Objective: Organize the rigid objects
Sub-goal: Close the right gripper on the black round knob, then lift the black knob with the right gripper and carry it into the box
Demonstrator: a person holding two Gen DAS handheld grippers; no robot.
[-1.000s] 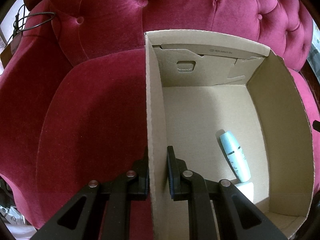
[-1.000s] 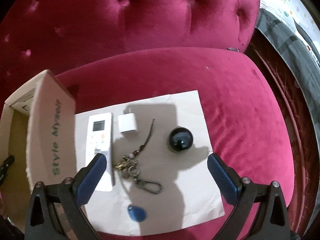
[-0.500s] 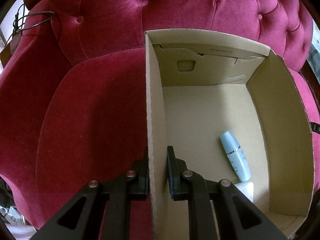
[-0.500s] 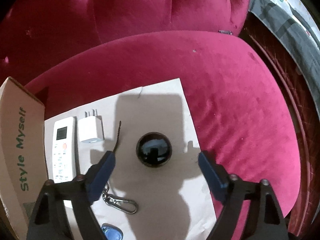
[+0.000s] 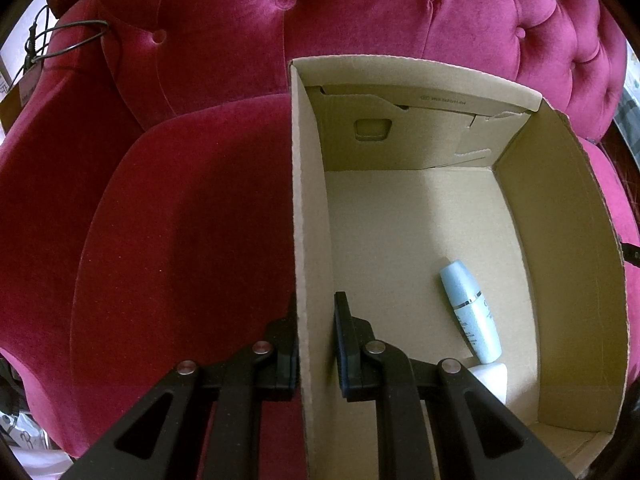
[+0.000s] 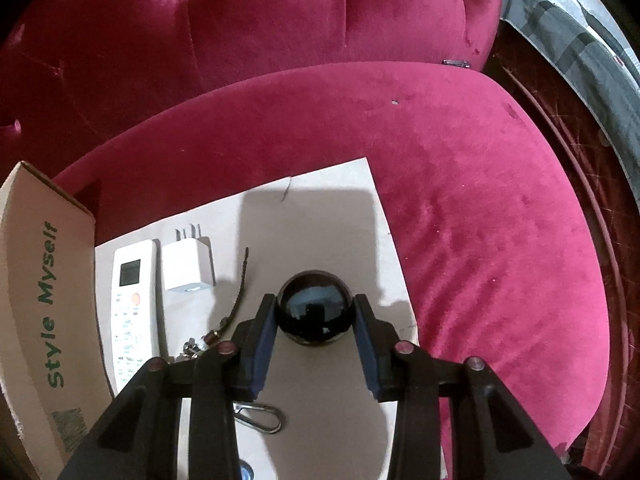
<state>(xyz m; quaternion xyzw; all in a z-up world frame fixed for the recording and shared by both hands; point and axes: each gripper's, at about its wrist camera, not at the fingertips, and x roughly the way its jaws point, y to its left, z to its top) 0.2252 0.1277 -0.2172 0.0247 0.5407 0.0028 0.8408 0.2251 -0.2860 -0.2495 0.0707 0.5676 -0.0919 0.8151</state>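
My left gripper (image 5: pixel 316 332) is shut on the left wall of an open cardboard box (image 5: pixel 308 216) on the red sofa. A pale blue bottle (image 5: pixel 470 312) lies inside the box, with a white object (image 5: pixel 490 376) just below it. My right gripper (image 6: pixel 314 316) has its blue pads against both sides of a glossy black ball (image 6: pixel 315 312) that rests on a sheet of paper (image 6: pixel 340 208). On the same paper lie a white remote (image 6: pixel 134 312), a white charger plug (image 6: pixel 186 266) and a keyring with a braided cord (image 6: pixel 236 304).
The box's outer side, printed "Style Myself" (image 6: pixel 44 300), stands at the left of the right wrist view. The red velvet seat (image 6: pixel 500 240) spreads to the right of the paper. A dark wooden edge (image 6: pixel 580 160) and grey cloth lie beyond. A carabiner (image 6: pixel 258 416) lies near my fingers.
My right gripper moved forward and down over the black ball and closed its fingers from wide open onto it. The left gripper and box have not moved.
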